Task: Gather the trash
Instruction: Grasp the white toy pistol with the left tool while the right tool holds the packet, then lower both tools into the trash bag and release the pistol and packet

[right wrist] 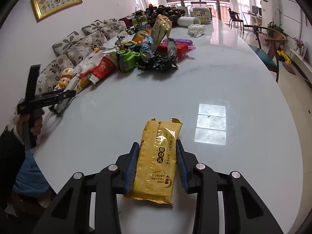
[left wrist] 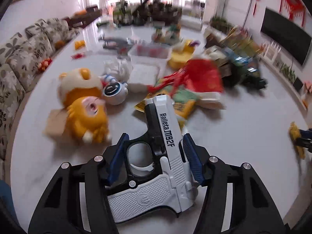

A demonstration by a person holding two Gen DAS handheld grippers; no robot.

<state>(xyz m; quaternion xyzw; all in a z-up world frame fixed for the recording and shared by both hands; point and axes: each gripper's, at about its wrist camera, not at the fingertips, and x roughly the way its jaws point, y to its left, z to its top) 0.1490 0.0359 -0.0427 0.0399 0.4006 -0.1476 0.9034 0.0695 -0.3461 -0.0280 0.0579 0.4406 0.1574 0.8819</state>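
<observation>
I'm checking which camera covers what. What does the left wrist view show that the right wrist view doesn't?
Only the left wrist view shows the left gripper shut on a white toy pistol, an orange plush toy and a clear plastic tub. Only the right wrist view shows the right gripper closed on a yellow wrapper, a green toy truck, a paper towel roll and a framed picture. Both show the white table, the floral sofa and the windows.
</observation>
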